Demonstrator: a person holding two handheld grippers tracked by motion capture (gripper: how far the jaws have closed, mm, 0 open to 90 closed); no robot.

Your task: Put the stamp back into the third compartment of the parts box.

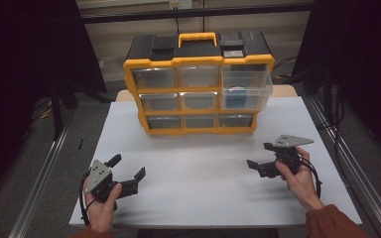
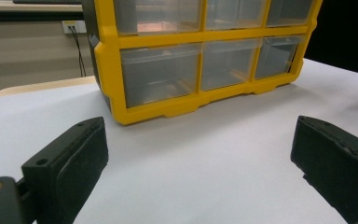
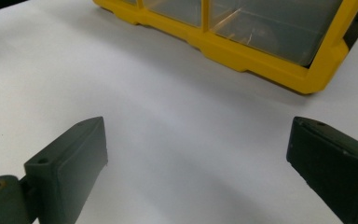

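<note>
A yellow and black drawer cabinet [image 1: 198, 84] with clear drawers stands at the back of the white table [image 1: 203, 193]. Its large upper right drawer [image 1: 245, 89] is pulled out a little and holds a blue object [image 1: 236, 95]. My left gripper [image 1: 127, 167] rests near the front left, open, with nothing between its jaws. My right gripper [image 1: 259, 154] sits at the front right, also open and empty. In the left gripper view the cabinet's lower drawers [image 2: 200, 70] are ahead of the open jaws. The right gripper view shows the cabinet's bottom corner [image 3: 279, 42].
Metal rails run along both sides of the table, such as the left one [image 1: 39, 183]. Dark curtains hang at left and right. The cabinet has a yellow carry handle [image 1: 197, 37] on top.
</note>
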